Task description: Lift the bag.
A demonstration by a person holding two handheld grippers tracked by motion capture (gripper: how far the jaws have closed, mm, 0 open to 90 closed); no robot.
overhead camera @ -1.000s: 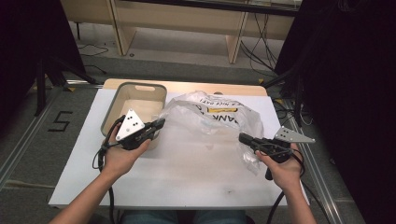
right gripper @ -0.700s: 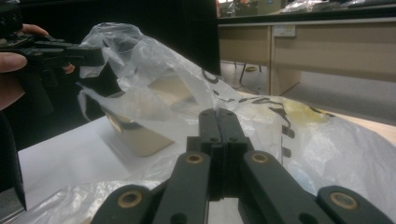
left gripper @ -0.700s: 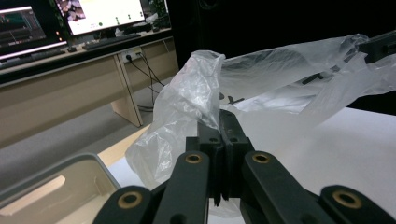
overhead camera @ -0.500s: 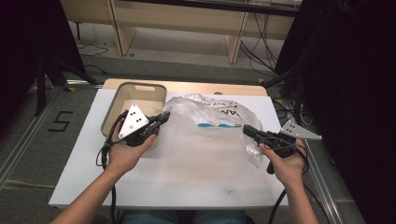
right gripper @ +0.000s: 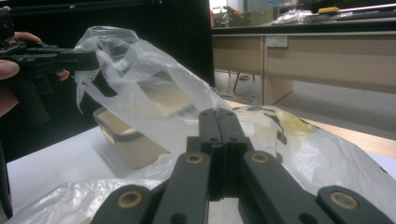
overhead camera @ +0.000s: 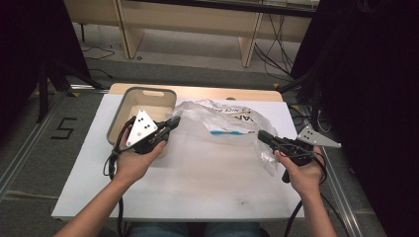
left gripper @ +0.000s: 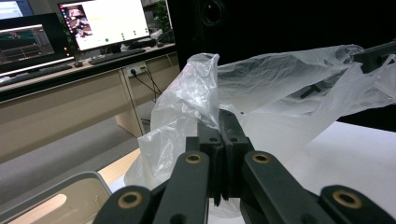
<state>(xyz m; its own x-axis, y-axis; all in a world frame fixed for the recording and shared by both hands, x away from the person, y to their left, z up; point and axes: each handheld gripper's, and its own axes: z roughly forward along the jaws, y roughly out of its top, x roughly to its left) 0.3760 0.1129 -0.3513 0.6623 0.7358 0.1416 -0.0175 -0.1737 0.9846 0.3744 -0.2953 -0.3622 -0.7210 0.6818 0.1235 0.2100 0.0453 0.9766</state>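
A clear plastic bag (overhead camera: 222, 118) with blue and yellow print hangs stretched above the white table (overhead camera: 197, 182). My left gripper (overhead camera: 174, 121) is shut on the bag's left edge, beside the beige bin. In the left gripper view the jaws (left gripper: 222, 123) are pressed together with crumpled film (left gripper: 196, 93) rising out of them. My right gripper (overhead camera: 261, 134) is shut on the bag's right edge, and a loose tail of film droops under it. In the right gripper view the closed jaws (right gripper: 218, 116) pinch the bag (right gripper: 154, 88), with the left gripper (right gripper: 51, 58) at the far end.
An empty beige bin (overhead camera: 143, 101) stands at the table's back left, just behind the left hand. A wooden board edge (overhead camera: 197, 91) runs along the table's far side. Desks (overhead camera: 197, 19), cables and dark curtains surround the table.
The bag has flattened from a puffed heap into a sheet drawn between the two grippers. The right gripper has shifted slightly away from the person; the left has barely moved.
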